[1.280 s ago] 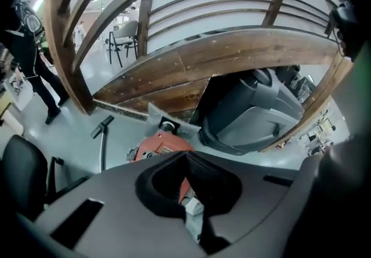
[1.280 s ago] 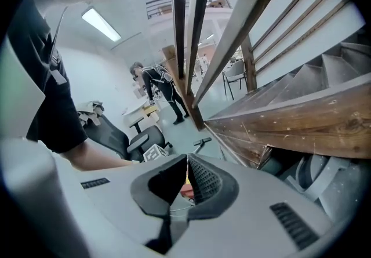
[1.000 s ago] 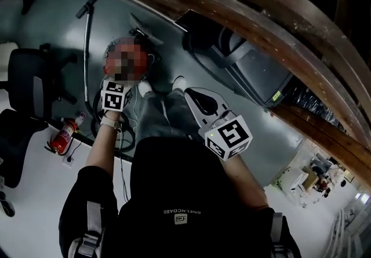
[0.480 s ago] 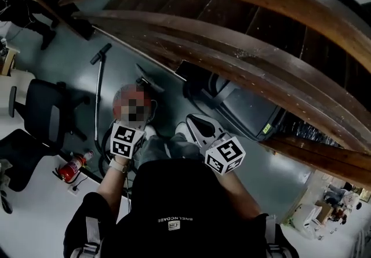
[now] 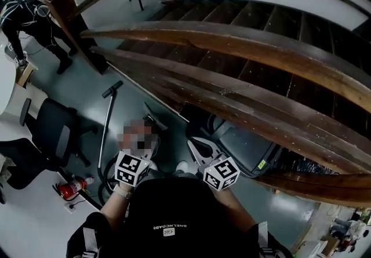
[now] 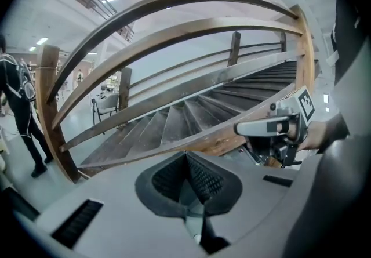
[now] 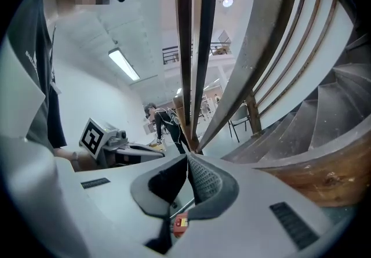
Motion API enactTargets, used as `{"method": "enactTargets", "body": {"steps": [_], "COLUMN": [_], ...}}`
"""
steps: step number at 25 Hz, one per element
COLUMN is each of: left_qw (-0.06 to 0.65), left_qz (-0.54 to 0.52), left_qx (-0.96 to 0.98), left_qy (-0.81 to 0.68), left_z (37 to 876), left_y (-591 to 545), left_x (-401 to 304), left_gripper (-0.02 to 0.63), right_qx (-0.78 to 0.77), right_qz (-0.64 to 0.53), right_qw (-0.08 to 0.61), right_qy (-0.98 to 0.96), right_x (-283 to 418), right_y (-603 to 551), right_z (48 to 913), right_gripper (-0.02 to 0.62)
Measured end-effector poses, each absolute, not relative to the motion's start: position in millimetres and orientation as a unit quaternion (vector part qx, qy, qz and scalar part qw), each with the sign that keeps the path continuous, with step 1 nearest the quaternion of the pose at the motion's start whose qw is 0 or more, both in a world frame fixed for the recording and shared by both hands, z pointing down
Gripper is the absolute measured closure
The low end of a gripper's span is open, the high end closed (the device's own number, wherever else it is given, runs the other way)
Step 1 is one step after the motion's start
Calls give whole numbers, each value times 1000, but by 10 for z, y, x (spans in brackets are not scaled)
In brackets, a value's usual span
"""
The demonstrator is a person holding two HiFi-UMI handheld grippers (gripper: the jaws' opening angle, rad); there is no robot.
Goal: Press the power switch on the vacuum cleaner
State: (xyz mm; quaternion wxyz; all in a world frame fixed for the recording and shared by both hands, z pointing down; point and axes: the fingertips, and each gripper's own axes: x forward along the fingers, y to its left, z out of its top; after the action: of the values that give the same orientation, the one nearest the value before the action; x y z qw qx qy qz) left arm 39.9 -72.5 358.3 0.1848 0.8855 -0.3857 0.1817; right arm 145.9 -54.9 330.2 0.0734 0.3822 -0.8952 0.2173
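1. Left gripper (image 6: 186,161): the fingers are closed, pad against pad, with nothing between them. It points up along the staircase (image 5: 232,77), towards the treads and the curved handrails.

2. Right gripper (image 7: 188,164): the fingers are likewise pressed together and hold nothing. It points at the upright posts of the staircase, with the treads on its right.

3. Both grippers are held side by side, close in front of the person's black top (image 5: 168,216), at the foot of the staircase. Neither touches any object.

4. Vacuum (image 5: 106,123): it lies on the grey floor, just out from the foot of the staircase and below the left gripper. Its long tube runs up towards the staircase. A mosaic patch covers the body, so the power switch cannot be made out.

5. Other items, all on the floor side away from the staircase:
- Red extinguisher (image 5: 72,188), beyond the vacuum hose.
- Black chair (image 5: 52,132), further out again.
- A person in black (image 5: 26,22), beside the end post of the staircase.
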Motion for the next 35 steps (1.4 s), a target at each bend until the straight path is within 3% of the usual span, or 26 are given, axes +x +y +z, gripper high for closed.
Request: {"method": "enactTargets", "body": {"steps": [16, 35], "left_qw": [155, 162], "left_qz": [89, 68], "left_qx": [869, 852], "left_qy": [-462, -493], "left_z": [2654, 2643], "left_y": [-737, -740], "left_x": [238, -57], "left_gripper": [592, 592], "right_qx": [319, 305], "right_qz": [178, 157], "right_qw": [43, 24], "right_qy": [-930, -939], "right_x": [1274, 1010], "right_y": [-720, -824], "right_z": [2758, 2492], "right_gripper": [566, 566]}}
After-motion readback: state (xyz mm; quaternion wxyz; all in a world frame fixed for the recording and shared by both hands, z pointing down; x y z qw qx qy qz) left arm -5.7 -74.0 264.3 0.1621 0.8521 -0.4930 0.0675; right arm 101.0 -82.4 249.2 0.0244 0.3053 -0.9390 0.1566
